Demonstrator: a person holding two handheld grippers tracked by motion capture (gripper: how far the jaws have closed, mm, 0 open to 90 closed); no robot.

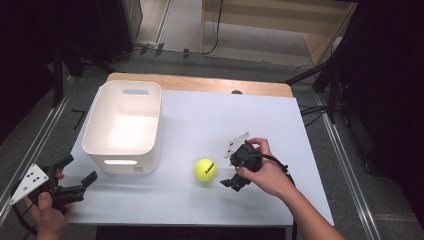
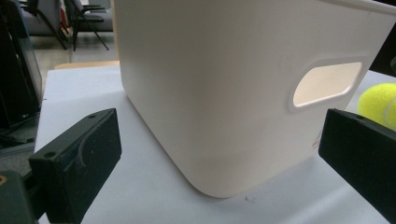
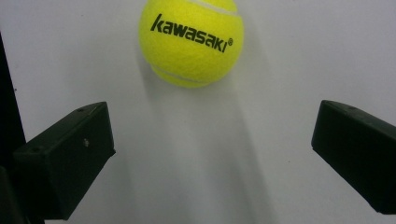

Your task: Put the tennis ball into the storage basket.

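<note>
right gripper (image 1: 234, 172) jaws wide apart, empty, just right of the tennis ball (image 1: 205, 169); left gripper (image 1: 75, 176) jaws apart too, logo facing up

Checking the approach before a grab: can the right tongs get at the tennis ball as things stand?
Probably yes. The right tongs stand open and point at the tennis ball, with only bare white table between them. The white bin sits off to the ball's far side.
</note>
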